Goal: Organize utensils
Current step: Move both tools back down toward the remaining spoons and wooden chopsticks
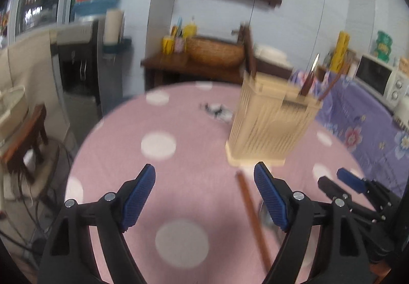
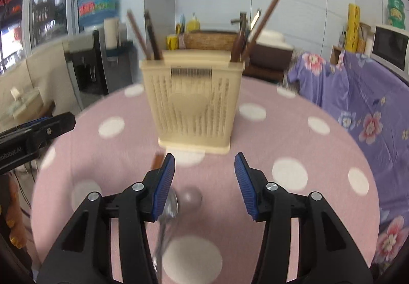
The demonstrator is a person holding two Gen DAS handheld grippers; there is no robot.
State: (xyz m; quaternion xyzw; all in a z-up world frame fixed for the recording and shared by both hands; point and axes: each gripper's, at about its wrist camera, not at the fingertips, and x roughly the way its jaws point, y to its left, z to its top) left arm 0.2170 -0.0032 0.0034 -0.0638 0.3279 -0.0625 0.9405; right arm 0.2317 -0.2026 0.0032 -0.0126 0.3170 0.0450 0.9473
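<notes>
A cream slatted utensil holder (image 2: 193,105) stands on the pink polka-dot round table (image 2: 294,145), with brown chopsticks (image 2: 150,35) in its left slot and more utensils (image 2: 255,30) in its right slot. It also shows in the left wrist view (image 1: 271,122). My left gripper (image 1: 204,179) is open and empty; a brown chopstick (image 1: 253,217) lies on the table by its right finger. My right gripper (image 2: 204,168) is open and empty; a metal spoon (image 2: 168,212) lies beneath its left finger. The right gripper (image 1: 345,181) shows at the left view's right edge, the left gripper (image 2: 51,125) at the right view's left edge.
A purple floral cloth (image 2: 358,94) covers furniture to the right, with a white microwave (image 1: 378,79) behind it. A water dispenser (image 1: 81,64) stands at left. A dark wooden side table with a woven basket (image 1: 214,51) sits behind. A small dark object (image 1: 217,110) lies on the table.
</notes>
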